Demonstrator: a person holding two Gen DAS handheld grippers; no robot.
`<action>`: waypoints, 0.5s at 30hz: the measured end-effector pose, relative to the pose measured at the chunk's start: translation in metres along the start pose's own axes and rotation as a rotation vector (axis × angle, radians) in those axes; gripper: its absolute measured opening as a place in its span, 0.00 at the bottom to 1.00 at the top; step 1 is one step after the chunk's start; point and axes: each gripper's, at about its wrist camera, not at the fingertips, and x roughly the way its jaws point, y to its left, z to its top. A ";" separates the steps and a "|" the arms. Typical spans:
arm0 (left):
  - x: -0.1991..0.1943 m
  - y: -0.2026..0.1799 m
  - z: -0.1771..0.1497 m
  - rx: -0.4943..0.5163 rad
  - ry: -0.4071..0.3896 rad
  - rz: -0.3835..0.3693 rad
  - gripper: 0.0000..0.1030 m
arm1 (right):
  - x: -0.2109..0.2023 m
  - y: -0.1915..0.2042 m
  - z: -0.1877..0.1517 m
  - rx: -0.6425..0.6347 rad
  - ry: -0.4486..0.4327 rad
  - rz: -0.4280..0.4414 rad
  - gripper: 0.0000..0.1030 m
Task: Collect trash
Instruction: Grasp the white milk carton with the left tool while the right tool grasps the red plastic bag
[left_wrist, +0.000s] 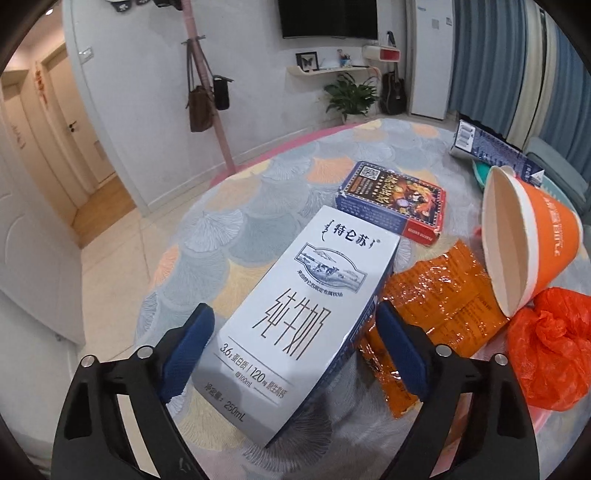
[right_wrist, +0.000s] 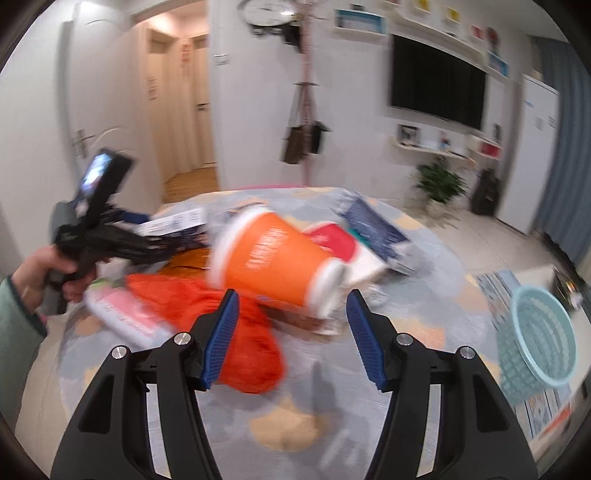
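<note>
Lengthwise, milk carton pointing away

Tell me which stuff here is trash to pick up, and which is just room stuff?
Trash to collect: milk carton between the left claw's fingers, orange paper cup, orange wrapper, red plastic bag, snack box.

Just there: teal basket, TV, potted plant, coat rack.
</note>
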 end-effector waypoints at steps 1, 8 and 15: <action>0.000 0.000 0.001 -0.001 0.002 0.005 0.79 | 0.000 0.005 0.001 -0.015 0.001 0.034 0.55; -0.017 0.012 0.003 -0.093 -0.029 -0.033 0.57 | 0.013 0.051 0.002 -0.132 0.079 0.266 0.55; -0.045 0.012 0.000 -0.141 -0.103 -0.026 0.54 | 0.029 0.071 0.003 -0.203 0.120 0.344 0.55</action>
